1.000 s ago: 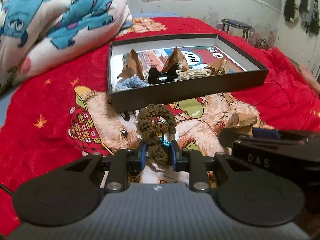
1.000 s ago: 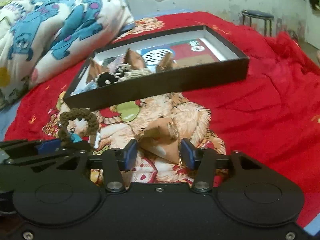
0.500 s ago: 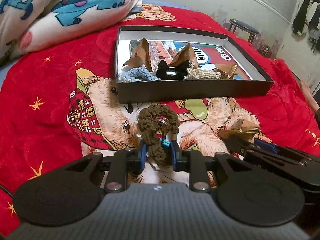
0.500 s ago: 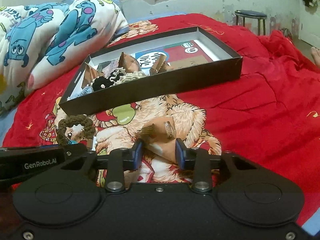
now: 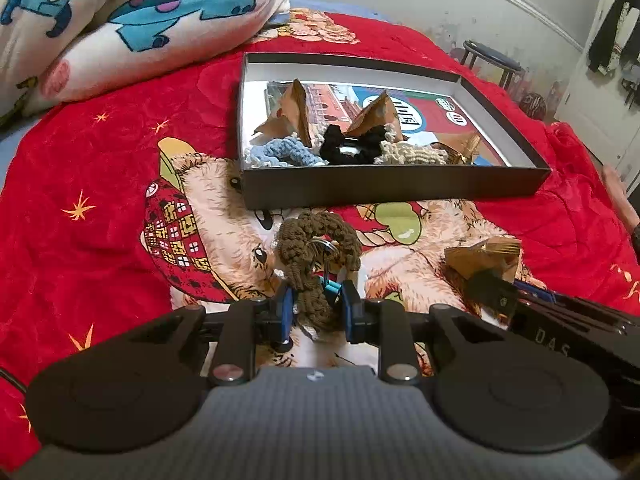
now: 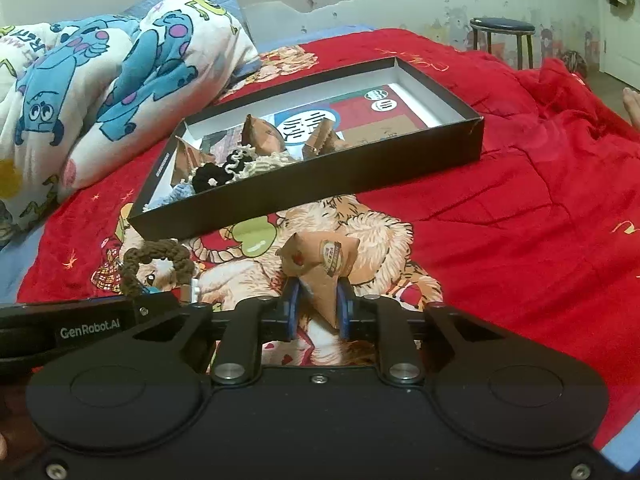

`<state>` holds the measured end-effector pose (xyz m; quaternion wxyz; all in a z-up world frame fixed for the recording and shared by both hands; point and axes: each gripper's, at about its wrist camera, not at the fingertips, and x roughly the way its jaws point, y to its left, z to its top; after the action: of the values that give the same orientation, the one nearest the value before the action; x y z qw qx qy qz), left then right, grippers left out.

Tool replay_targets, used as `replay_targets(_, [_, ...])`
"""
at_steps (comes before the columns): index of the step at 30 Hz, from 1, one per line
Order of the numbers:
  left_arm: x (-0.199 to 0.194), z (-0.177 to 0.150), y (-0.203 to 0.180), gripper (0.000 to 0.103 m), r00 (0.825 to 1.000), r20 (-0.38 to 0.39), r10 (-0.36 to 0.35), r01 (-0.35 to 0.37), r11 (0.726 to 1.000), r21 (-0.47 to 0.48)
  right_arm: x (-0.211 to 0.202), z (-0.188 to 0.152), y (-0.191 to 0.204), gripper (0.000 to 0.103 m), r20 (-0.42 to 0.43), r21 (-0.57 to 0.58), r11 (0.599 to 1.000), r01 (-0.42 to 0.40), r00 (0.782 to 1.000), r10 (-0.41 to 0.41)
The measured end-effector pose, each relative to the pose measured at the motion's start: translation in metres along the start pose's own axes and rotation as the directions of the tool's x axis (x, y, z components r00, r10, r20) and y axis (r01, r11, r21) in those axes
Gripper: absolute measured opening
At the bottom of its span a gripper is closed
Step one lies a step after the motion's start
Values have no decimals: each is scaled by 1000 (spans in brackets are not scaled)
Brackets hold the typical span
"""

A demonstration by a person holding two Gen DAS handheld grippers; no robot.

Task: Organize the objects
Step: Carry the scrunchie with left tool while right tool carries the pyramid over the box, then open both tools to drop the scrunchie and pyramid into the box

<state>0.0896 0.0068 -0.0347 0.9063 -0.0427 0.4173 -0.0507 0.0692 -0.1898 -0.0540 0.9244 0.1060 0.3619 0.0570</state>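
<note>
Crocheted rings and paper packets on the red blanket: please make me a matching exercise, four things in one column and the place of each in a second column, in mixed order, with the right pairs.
Things
1. brown crocheted ring
2. brown paper packet
3. black crocheted ring
4. blue crocheted ring

Places
A. in the black box, at its near left corner
B. between the jaws of the right gripper
C. in the black box, in the middle of the row of three rings
D. between the jaws of the left gripper

Pairs: 1-D, 2-B, 3-C, 4-A
</note>
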Motion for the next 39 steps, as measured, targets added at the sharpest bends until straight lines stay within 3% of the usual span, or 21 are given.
replay_targets(5, [-6,4,4,28,999,32,-6,7,1000,-17,-10,2,6,16,30,-18,1000,-19,999,20])
replay_targets(11, [-27,20,1,28,989,131,-61,62,998,-1,-29,17,5,15,90,-3,999,-53,995,54])
replay_targets(18, [-45,59,-9,28,953,252,-169,165,986,35,-47,62,-9,15,171,14,996,-88,982,84])
replay_targets(24, [-17,106,-41,28,926,297,-234,214,972,97,-19,118,-26,15,140,-57,997,-59,988,67])
replay_targets(29, [34,123,-74,28,941,280,-188,153,978,145,34,145,-53,16,61,-74,996,-48,997,52])
replay_targets(34, [65,120,-94,28,958,262,-114,61,978,199,70,149,-77,16,29,-35,998,-59,998,60])
replay_targets(39, [85,120,-94,29,972,221,-81,38,981,191,88,145,-77,16,-2,-49,996,-71,998,71])
